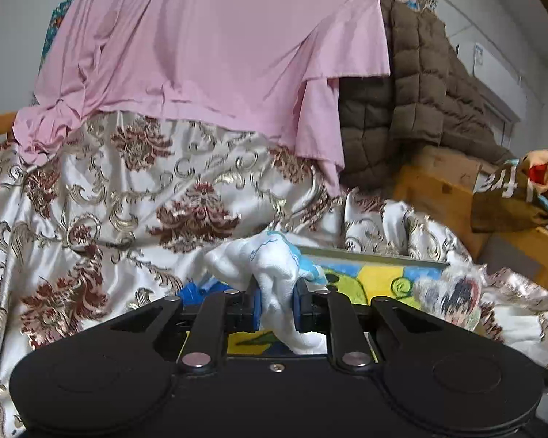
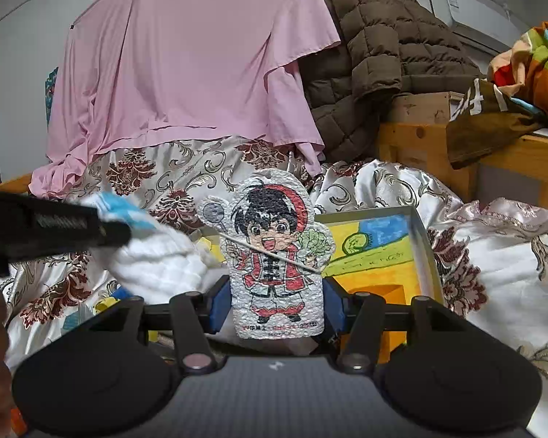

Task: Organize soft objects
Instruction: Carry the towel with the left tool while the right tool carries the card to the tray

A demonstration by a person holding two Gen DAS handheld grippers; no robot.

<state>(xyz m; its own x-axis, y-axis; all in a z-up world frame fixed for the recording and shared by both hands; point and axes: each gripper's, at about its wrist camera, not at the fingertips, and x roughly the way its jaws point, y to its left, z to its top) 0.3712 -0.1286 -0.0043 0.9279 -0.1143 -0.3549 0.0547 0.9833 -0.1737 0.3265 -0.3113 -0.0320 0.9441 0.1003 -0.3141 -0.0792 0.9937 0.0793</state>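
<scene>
My left gripper (image 1: pixel 277 304) is shut on a white cloth with blue print (image 1: pixel 270 266), held above a colourful box (image 1: pixel 369 277). The cloth also shows in the right wrist view (image 2: pixel 157 255), with the left gripper (image 2: pixel 54 222) at the left. My right gripper (image 2: pixel 277 310) is shut on a flat foam cartoon-boy figure (image 2: pixel 274 255), held upright over the box (image 2: pixel 383 252). The figure appears blurred at the right of the left wrist view (image 1: pixel 453 295).
A floral satin bedspread (image 1: pixel 128 200) covers the bed. A pink sheet (image 1: pixel 219 43) and a brown quilted jacket (image 1: pixel 420 102) hang behind. A wooden frame (image 2: pixel 420 146) with colourful fabric (image 2: pixel 529 73) stands at right.
</scene>
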